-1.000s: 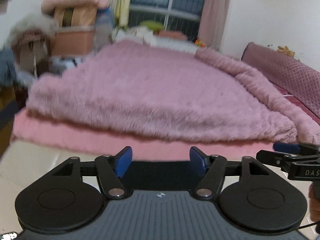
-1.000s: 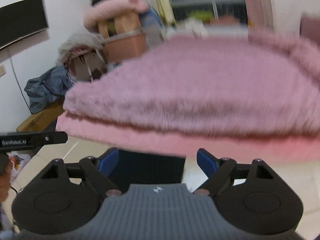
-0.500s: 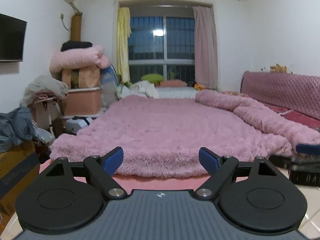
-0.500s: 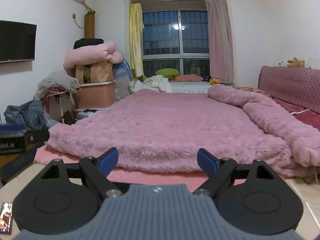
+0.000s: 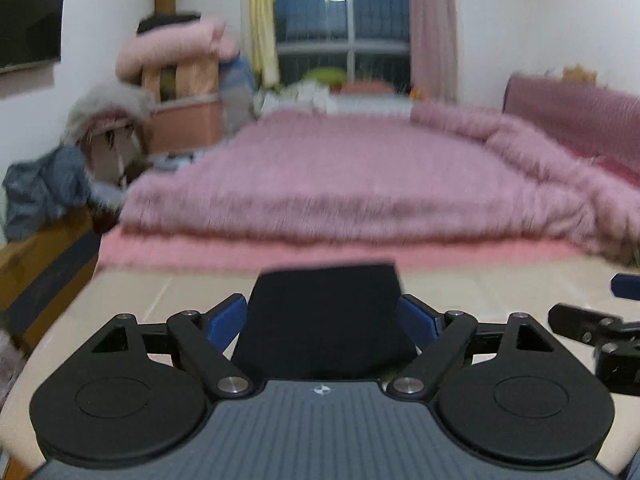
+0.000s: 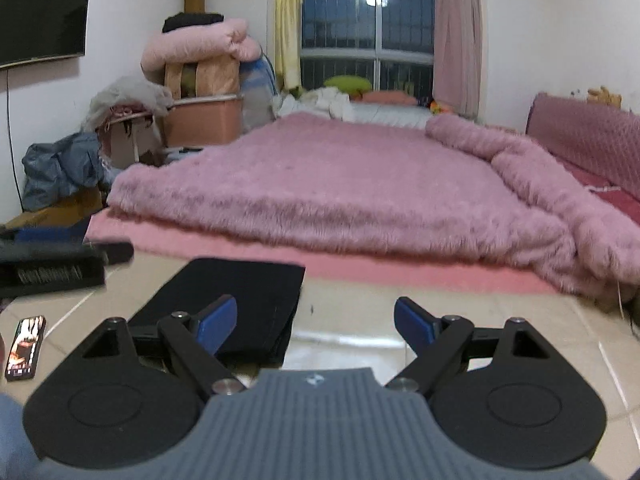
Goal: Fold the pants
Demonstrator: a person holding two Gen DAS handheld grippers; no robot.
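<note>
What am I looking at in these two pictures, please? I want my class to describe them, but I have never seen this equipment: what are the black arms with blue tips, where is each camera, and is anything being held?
There is no robot here. A person carries a hand-held gripper in each hand, and each gripper has a wide-angle camera looking forward along its two fingers. One picture comes from the left gripper, the other from the right gripper. The black arms are the finger linkages; the blue tips are the pads.

On the pale tiled floor lie folded black pants, in front of a bed with a fluffy pink blanket. A phone lies on the floor at the left.

Nothing is held. Both grippers are open. In the left view the pants appear between the pads, which do not seem to press on them.
</note>
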